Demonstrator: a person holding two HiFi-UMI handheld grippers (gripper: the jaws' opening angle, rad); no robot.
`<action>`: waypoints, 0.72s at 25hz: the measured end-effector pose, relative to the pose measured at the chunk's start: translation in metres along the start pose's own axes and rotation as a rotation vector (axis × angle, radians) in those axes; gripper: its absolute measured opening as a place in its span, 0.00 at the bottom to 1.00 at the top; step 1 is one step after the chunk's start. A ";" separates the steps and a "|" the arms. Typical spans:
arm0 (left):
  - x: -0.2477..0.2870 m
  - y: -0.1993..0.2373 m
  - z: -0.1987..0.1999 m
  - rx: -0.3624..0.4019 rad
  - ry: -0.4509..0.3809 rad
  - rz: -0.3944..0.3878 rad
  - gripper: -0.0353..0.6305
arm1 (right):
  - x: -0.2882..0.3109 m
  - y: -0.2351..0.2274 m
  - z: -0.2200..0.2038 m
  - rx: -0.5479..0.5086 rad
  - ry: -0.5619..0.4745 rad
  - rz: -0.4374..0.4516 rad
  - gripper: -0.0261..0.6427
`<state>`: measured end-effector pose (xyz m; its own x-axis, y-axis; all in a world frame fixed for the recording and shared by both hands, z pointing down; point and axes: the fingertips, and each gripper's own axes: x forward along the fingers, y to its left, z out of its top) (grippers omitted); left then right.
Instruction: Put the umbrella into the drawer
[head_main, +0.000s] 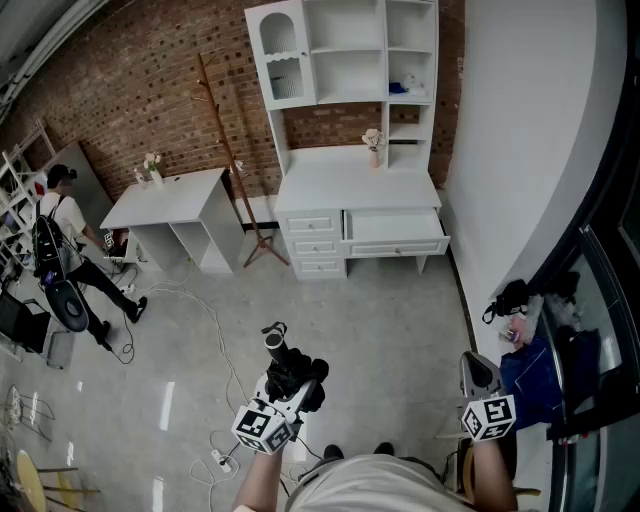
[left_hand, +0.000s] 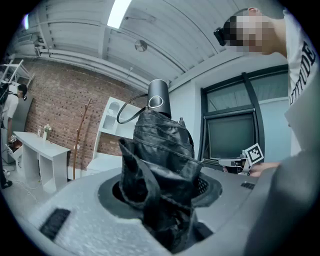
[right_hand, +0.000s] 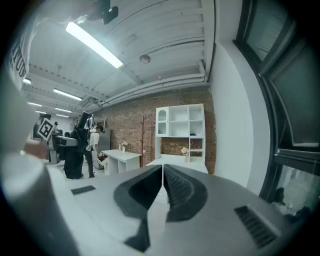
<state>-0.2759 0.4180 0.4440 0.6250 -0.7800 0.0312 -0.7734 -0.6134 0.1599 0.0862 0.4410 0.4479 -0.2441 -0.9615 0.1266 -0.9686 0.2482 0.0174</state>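
Left gripper (head_main: 287, 383) is clamped on the umbrella (left_hand: 161, 150): black, folded, fabric bunched between the jaws, handle end and strap loop pointed away from the camera. Right gripper (right_hand: 163, 186) is pressed together, with nothing held between the jaws. Both are held out level over the grey floor (head_main: 380, 320). The drawer (head_main: 395, 231) is seen pulled open on the right side of the white desk (head_main: 355, 185) at the brick wall, well apart from the umbrella. A person (head_main: 58, 240) is seen far left.
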 end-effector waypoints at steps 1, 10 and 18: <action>0.001 0.000 0.000 0.001 0.001 0.000 0.43 | 0.001 0.000 0.000 0.000 0.000 0.002 0.09; 0.010 -0.004 0.000 0.002 -0.003 -0.007 0.43 | 0.003 -0.006 0.000 0.003 -0.007 0.004 0.09; 0.022 -0.012 -0.002 0.002 0.008 -0.006 0.43 | 0.005 -0.021 0.000 0.026 -0.007 0.003 0.09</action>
<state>-0.2527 0.4082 0.4451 0.6304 -0.7753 0.0379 -0.7699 -0.6183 0.1577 0.1049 0.4307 0.4484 -0.2468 -0.9617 0.1193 -0.9688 0.2476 -0.0084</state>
